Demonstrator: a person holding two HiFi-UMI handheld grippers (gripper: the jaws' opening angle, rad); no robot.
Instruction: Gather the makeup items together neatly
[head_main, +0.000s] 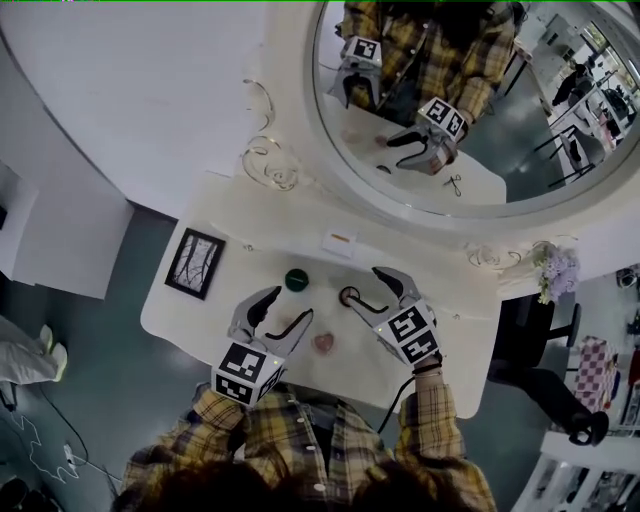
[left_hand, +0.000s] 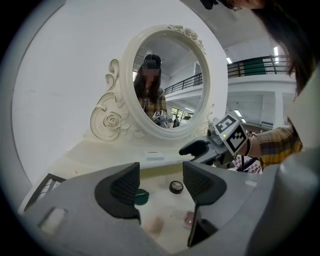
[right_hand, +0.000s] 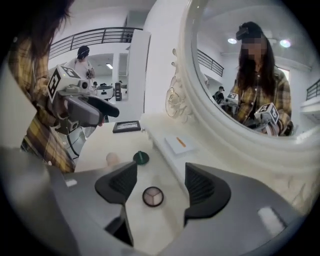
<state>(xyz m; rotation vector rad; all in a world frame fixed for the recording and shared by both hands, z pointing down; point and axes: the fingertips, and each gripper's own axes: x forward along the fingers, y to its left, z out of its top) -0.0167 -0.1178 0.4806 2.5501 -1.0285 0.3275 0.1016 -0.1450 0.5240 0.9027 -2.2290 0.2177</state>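
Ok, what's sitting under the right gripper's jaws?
A round dark-rimmed compact with three pale shades lies on the white tabletop, between the right gripper's open jaws, touched by neither. The gripper's grey body covers the tabletop nearer its camera.

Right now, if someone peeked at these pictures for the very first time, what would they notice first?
Probably the big round mirror at the back of the white table, reflecting the person in a checked shirt. Next, the left gripper and right gripper, both open above the table; a round compact lies between the right one's jaws.
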